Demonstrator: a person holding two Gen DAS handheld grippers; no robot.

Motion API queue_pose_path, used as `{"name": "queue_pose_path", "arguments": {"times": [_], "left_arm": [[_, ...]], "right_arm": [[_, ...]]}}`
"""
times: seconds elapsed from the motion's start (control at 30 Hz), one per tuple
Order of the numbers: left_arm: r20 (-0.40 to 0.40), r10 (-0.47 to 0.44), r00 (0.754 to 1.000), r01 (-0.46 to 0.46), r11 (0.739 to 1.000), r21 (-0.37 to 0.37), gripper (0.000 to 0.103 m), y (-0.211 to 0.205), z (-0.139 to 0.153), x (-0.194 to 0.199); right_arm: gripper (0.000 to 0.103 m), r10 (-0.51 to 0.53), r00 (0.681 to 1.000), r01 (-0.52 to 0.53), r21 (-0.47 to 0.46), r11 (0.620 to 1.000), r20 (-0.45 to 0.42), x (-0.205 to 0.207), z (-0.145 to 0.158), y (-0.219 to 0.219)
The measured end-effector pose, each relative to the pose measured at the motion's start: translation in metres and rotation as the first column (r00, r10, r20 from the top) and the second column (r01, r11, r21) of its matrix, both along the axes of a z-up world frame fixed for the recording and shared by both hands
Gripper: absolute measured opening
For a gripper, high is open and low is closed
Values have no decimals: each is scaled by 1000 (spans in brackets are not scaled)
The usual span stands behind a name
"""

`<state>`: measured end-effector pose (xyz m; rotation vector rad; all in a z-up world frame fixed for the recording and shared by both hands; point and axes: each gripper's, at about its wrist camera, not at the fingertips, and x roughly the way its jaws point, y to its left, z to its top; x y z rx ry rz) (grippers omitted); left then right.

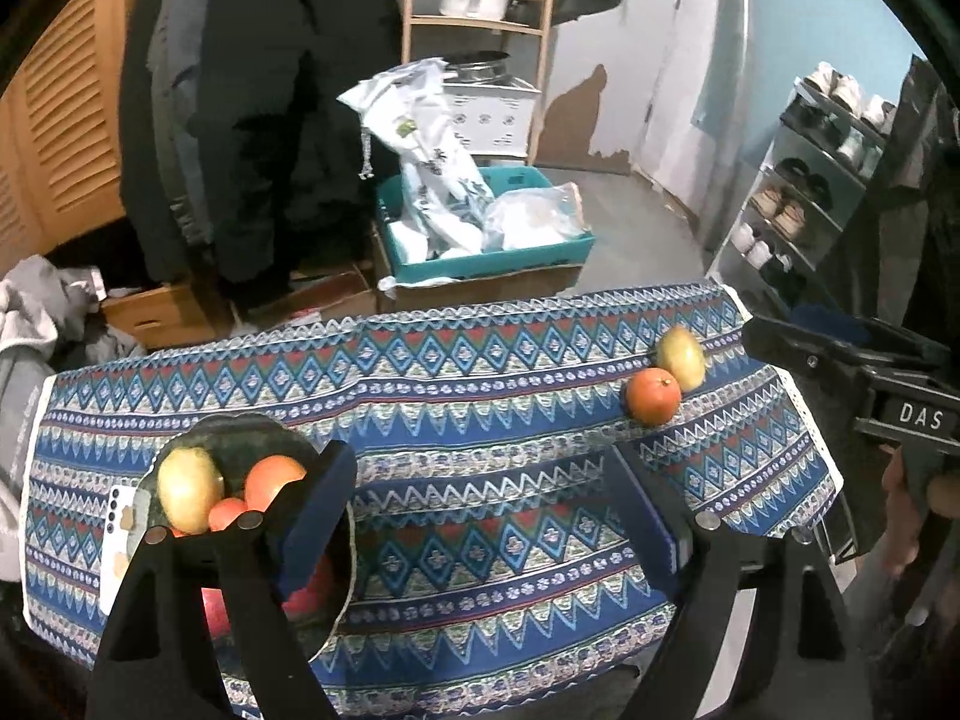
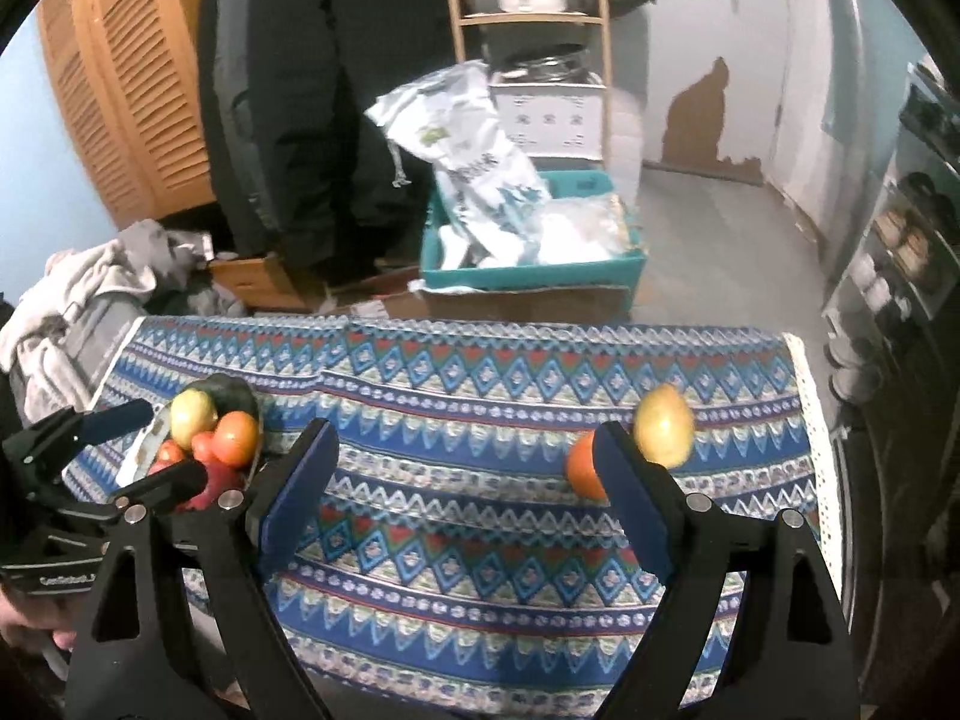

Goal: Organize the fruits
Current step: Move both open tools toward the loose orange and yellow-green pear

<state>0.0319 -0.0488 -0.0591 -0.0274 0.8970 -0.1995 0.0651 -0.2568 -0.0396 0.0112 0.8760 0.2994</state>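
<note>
Holding both grippers above the patterned tablecloth, you have the left gripper and the right gripper spread wide with nothing between their pads. Your dark bowl sits at nine o'clock on the cloth, holding a yellow-green fruit and oranges over red fruit. At two o'clock a loose orange touches a yellow-green mango, both lying on the cloth.
</note>
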Motion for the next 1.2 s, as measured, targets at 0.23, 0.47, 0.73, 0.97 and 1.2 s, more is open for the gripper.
{"name": "queue_pose_path", "arguments": {"times": [0.23, 0.47, 0.73, 0.97, 1.2], "left_arm": [[-8, -38, 999, 38, 999, 3, 86, -22, -3, 6], [-18, -74, 997, 74, 997, -4, 86, -41, -6, 13], [-51, -117, 992, 117, 993, -2, 86, -69, -15, 27], [-75, -175, 982, 177, 984, 11, 86, -102, -22, 52], [-157, -216, 964, 213, 976, -33, 87, -134, -49, 81]], "right_arm": [[87, -50, 999, 50, -8, 999, -13, 0, -5, -24], [87, -91, 996, 91, -13, 996, -14, -1, -9, -45], [87, -140, 988, 141, 20, 990, -68, 8, -22, -82], [87, -167, 977, 172, 26, 985, -136, 30, -29, -113], [87, -152, 975, 145, -60, 988, -160, 60, -31, -136]]}}
